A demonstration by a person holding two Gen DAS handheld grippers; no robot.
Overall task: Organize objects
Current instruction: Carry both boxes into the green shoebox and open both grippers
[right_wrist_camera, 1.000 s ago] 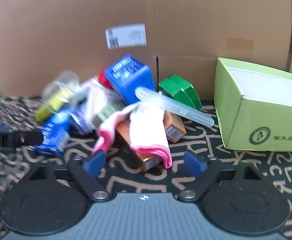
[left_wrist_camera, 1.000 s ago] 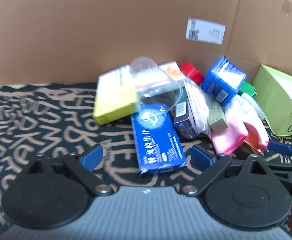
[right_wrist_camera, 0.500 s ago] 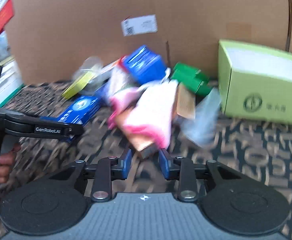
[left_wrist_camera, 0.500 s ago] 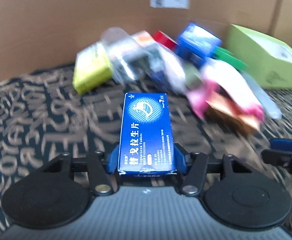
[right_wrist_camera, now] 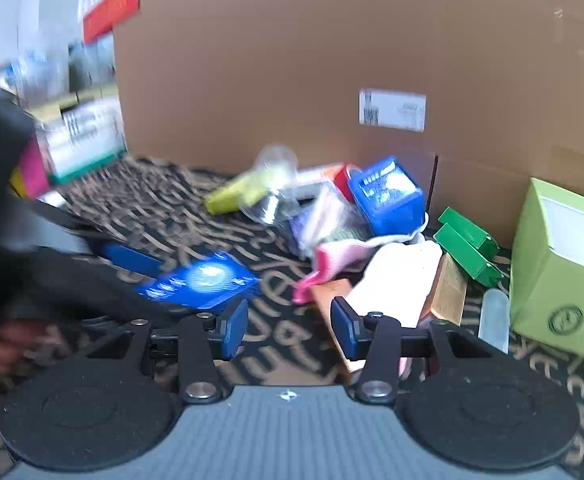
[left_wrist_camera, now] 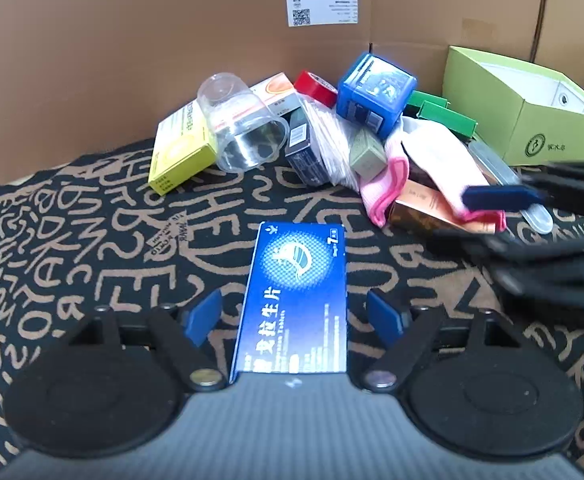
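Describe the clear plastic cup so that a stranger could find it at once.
Start at the cardboard wall with its white label; the pile lies beneath. The clear plastic cup lies on its side at the pile's left end, leaning on the yellow box. Only it is see-through and round.

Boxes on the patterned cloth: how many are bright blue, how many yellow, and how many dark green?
Bright blue boxes: 2
Yellow box: 1
Dark green boxes: 2
Total: 5

Bright, even light; fisheye-bent edges; right wrist view motion-blurred, left mostly sharp.
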